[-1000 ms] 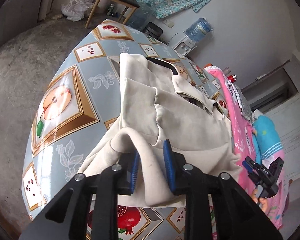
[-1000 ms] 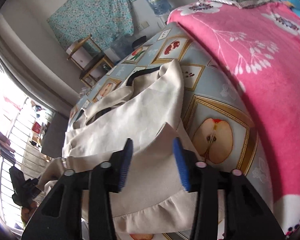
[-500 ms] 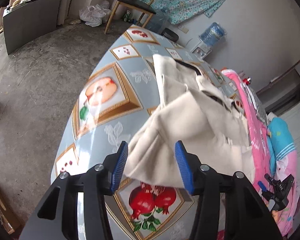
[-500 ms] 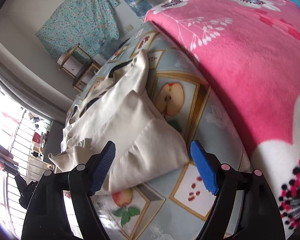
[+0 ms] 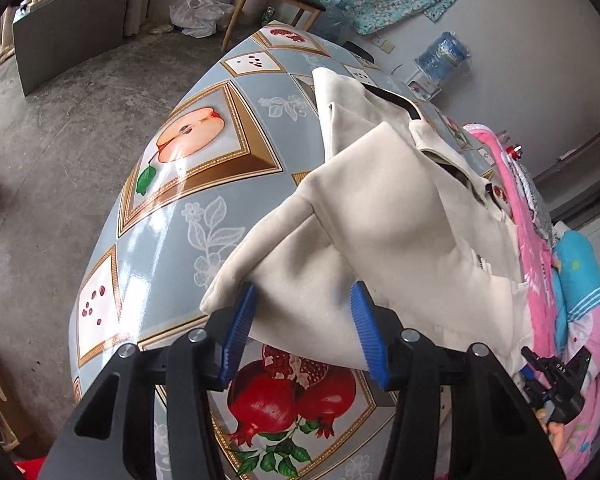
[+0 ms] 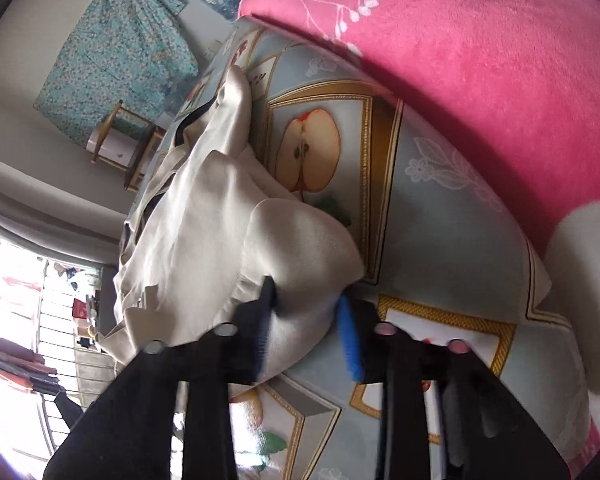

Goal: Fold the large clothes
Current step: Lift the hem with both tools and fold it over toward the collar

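Left gripper [image 5: 302, 332] stands half-open around the cream jacket [image 5: 400, 216]; right gripper [image 6: 308, 324] is closing around its corner.

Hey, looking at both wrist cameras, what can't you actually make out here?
- Right wrist view: motion blur smears the closing right gripper, so whether its pads press the cream garment is unclear.
- Left wrist view: the garment's near hem is hidden behind the left gripper.
- Left wrist view: the water bottle label is too small.
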The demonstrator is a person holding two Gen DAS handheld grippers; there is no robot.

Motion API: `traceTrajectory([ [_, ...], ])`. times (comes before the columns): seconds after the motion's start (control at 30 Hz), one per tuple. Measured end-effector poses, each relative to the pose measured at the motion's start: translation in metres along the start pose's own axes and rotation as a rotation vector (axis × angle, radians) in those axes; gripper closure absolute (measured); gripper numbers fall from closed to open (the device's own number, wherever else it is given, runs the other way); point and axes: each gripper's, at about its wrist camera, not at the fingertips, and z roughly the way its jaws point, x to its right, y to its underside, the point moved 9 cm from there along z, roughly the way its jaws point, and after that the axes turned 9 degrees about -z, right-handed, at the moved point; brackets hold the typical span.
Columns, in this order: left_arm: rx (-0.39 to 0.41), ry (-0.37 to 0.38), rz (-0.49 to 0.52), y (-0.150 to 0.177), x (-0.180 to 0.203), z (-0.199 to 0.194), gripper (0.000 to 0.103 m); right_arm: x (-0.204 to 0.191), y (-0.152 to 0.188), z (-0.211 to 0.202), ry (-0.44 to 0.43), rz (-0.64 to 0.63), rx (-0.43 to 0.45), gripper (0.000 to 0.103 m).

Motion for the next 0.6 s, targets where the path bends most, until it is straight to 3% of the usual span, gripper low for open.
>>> traceTrajectory([
  [0.17,0.029,-0.077,0.098,0.007,0.004,-0.005,0.055,-0.005,-0.014,-0.017,0.082,-0.092,0.081,0.087],
  [0.27,0.045,-0.100,0.133,0.010,0.002,-0.011,0.057,0.011,-0.008,-0.001,0.124,-0.099,0.027,0.084],
  [0.33,0.083,-0.136,0.175,0.008,0.003,-0.019,0.057,0.010,-0.007,-0.008,0.123,-0.112,0.030,0.078],
  [0.4,0.128,-0.153,0.215,0.002,0.007,-0.027,0.057,0.009,-0.011,-0.027,0.212,-0.156,0.071,0.052],
  [0.5,0.161,-0.164,0.264,-0.005,0.014,-0.029,0.057,-0.005,-0.020,-0.058,0.357,-0.261,0.165,0.051],
  [0.6,0.161,-0.203,0.300,-0.012,0.017,-0.017,0.057,-0.046,-0.019,-0.059,0.287,-0.360,0.182,0.051],
])
